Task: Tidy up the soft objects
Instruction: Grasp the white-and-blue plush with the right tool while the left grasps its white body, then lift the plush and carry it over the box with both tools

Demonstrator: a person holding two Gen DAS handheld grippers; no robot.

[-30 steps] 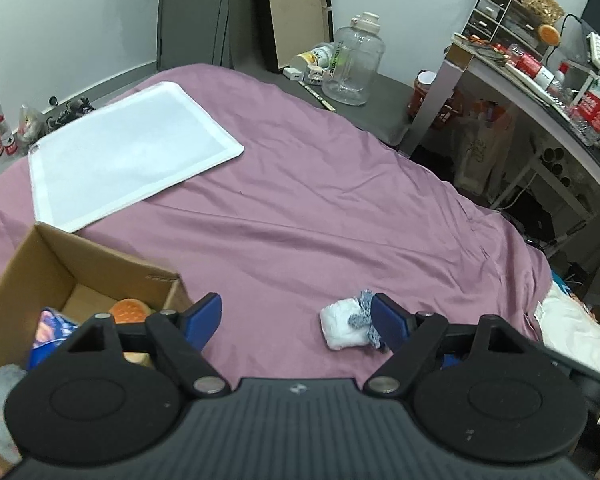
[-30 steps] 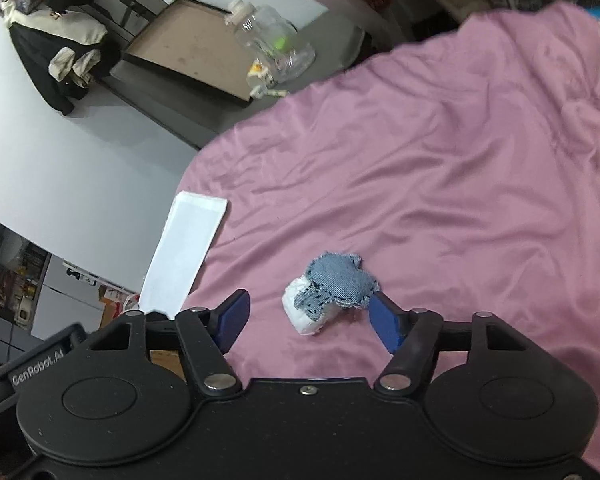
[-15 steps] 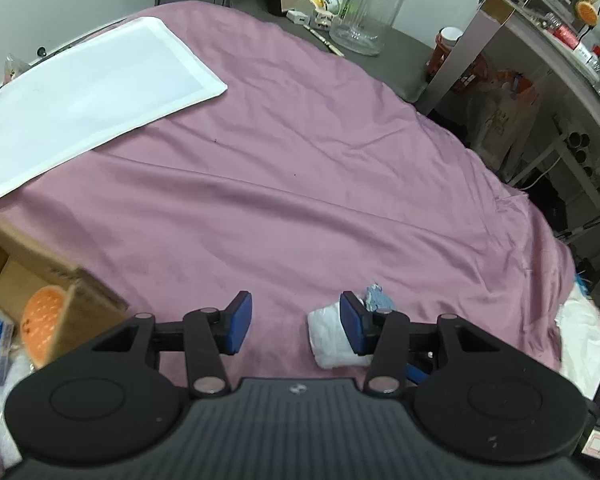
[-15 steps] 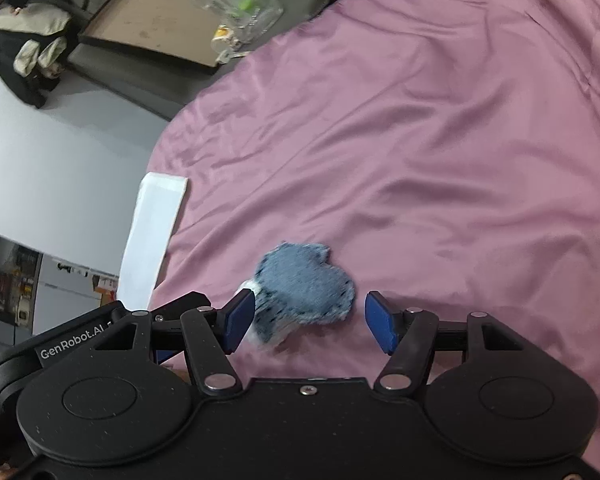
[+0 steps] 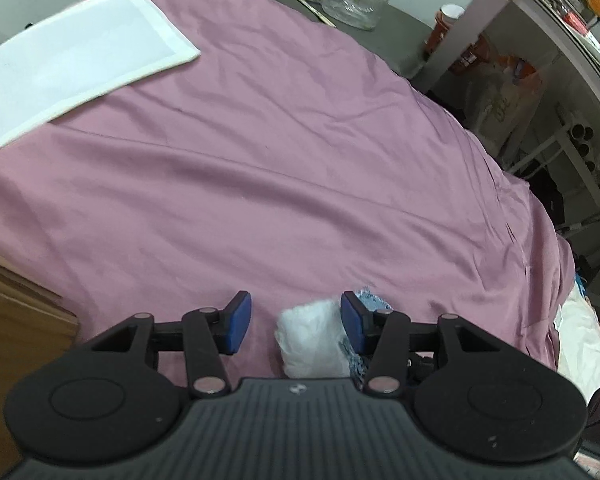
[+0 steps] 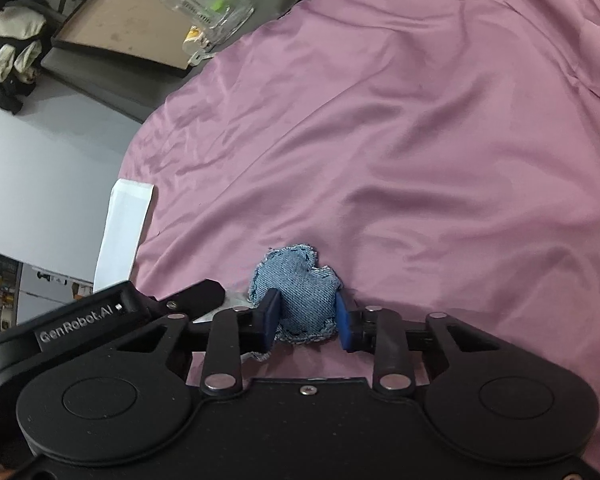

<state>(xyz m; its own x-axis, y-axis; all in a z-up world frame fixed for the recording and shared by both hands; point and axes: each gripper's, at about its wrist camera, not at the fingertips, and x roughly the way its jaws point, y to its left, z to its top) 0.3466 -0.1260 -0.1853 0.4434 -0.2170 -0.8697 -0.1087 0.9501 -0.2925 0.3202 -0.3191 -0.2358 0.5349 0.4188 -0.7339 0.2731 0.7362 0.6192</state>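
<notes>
The right gripper (image 6: 306,316) is closed on the denim heart (image 6: 300,290), while the left gripper (image 5: 296,322) stands open around the white bundle (image 5: 312,336).

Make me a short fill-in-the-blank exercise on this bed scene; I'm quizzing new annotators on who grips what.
1. The right gripper has its blue pads pressed on the ____ heart-shaped cushion.
2. The white soft bundle lies between the fingers of the ____ gripper.
3. Both soft objects rest on a ____ bedsheet.
4. The flat white pad lies on the ____.

Missing words: denim; left; purple; bedsheet
</notes>
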